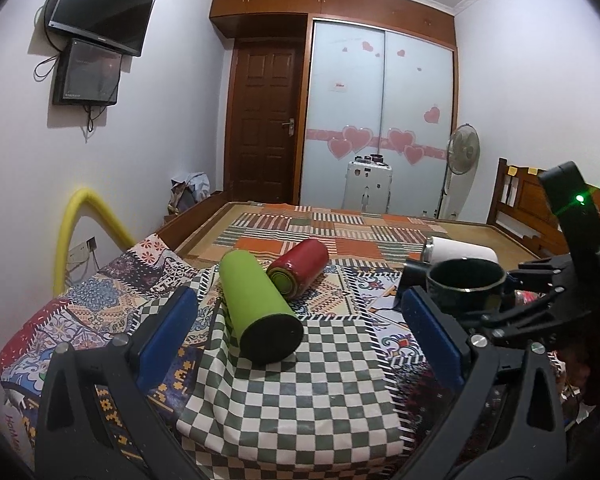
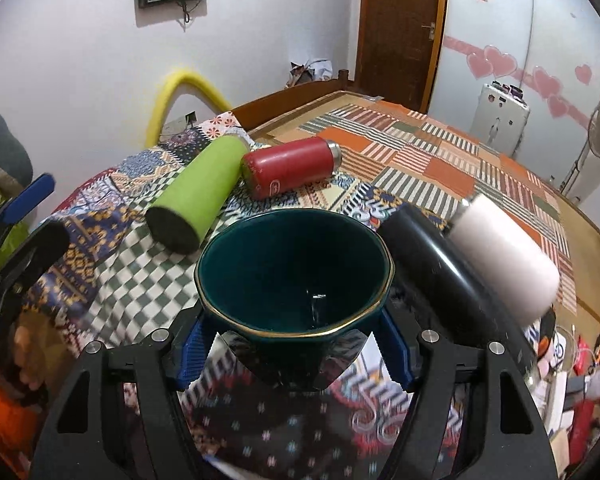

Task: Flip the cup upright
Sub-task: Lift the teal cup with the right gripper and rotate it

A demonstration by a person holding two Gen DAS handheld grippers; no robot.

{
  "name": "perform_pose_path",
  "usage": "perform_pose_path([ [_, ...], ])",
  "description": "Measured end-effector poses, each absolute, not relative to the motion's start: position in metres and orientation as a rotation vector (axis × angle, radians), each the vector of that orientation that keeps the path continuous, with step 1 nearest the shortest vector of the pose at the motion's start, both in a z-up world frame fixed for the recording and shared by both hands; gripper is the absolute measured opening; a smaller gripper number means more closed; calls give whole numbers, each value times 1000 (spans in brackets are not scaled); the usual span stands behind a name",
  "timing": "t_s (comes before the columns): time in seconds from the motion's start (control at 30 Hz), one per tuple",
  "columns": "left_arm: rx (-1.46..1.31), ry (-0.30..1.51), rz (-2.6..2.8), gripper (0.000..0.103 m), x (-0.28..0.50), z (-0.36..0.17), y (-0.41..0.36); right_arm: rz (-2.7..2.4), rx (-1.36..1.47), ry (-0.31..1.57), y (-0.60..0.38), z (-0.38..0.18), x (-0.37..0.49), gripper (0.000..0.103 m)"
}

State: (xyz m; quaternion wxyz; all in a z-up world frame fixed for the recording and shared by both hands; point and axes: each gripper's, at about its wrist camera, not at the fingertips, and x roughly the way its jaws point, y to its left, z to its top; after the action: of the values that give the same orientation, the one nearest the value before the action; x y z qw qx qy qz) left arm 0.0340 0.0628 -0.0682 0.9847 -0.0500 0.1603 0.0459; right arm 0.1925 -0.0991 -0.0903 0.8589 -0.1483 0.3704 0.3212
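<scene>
A dark green cup (image 2: pixel 296 276) with a gold rim is held mouth-up between the blue pads of my right gripper (image 2: pixel 296 354), a little above the patterned cloth. The same cup (image 1: pixel 466 286) shows at the right of the left wrist view, with the right gripper (image 1: pixel 540 292) behind it. My left gripper (image 1: pixel 300 332) is open and empty, its blue pads on either side of a lime green bottle (image 1: pixel 256 304) that lies on its side on the checked cloth.
A red bottle (image 1: pixel 300 266) lies on its side behind the green one. A black bottle (image 2: pixel 432 252) and a white bottle (image 2: pixel 504 252) lie beside the cup at the right. The patchwork bed (image 1: pixel 340 232) stretches beyond; a fan (image 1: pixel 462 160) and wardrobe stand behind.
</scene>
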Motion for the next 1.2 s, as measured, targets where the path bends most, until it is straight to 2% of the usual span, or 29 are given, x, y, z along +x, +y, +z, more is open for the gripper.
perform_pose_path([
  [0.43,-97,358,67,103,29,-78,52,676,-319,883,-114,-122,176,68],
  [1.2,-84,419,85,103,51,-93,51,697,-270,904,-87,-154,203,69],
])
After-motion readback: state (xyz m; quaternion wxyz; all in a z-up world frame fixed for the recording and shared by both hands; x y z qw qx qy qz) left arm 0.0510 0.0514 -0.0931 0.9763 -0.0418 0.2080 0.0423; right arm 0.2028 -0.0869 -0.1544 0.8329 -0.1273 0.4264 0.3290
